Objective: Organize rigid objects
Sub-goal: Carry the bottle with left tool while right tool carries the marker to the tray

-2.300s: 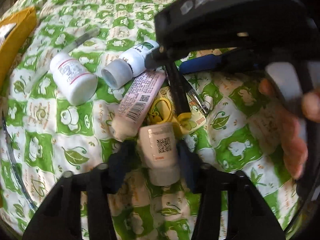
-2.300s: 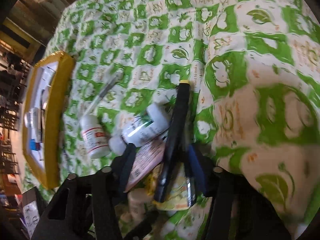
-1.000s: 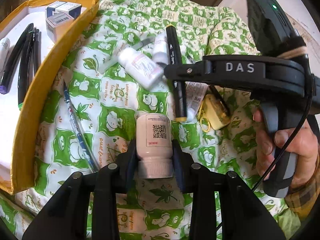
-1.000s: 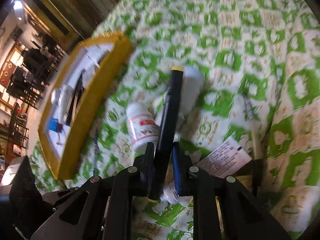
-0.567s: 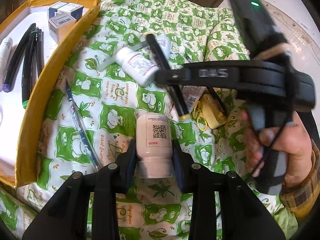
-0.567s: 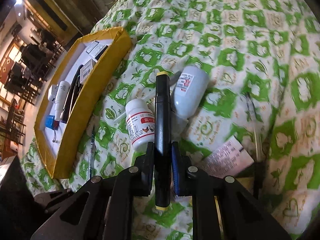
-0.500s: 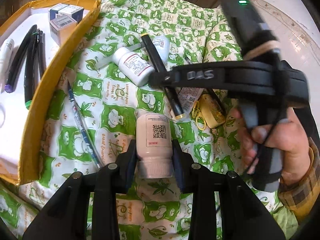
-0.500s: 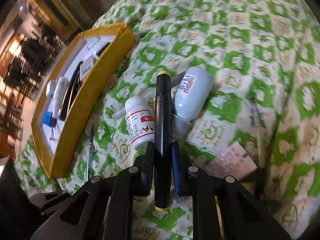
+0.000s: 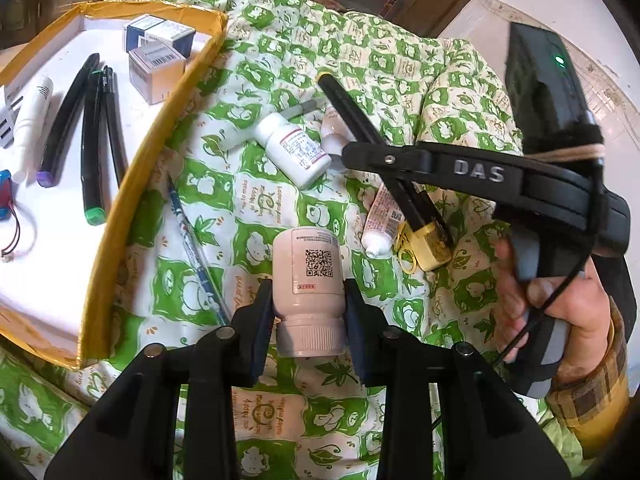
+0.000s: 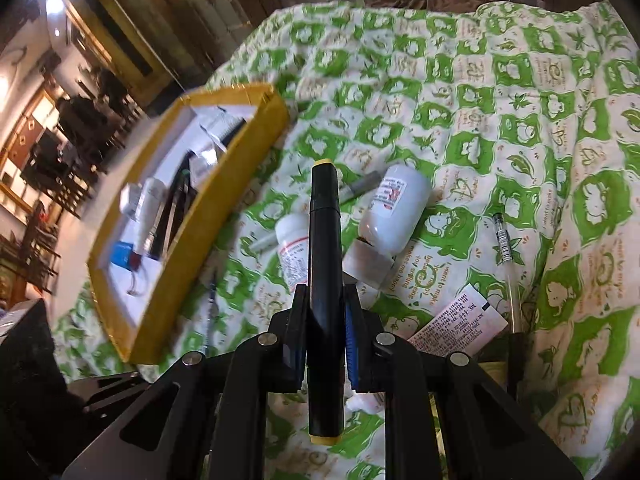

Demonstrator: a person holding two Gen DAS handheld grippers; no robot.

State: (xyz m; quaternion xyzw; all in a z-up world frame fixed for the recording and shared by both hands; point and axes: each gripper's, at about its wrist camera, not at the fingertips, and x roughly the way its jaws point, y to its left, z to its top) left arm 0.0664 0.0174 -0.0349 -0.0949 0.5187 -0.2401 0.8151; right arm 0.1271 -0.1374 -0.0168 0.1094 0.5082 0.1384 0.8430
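Observation:
My left gripper is shut on a white pill bottle with a QR label, cap toward the camera, held above the green patterned cloth. My right gripper is shut on a black marker with yellow ends; it also shows in the left wrist view, held above the loose pile. A yellow-rimmed box with a white floor lies at left, also seen in the right wrist view. It holds several markers, small cartons and a white tube.
On the cloth lie a red-labelled white bottle, a larger white bottle, a pink tube, a yellow object, a blue pen, a clear pen and a grey pen.
Both grippers have lifted their objects from the pile and drifted toward the yellow box. The marker has swung from tilted to straight along the right fingers. The box has come into fuller view.

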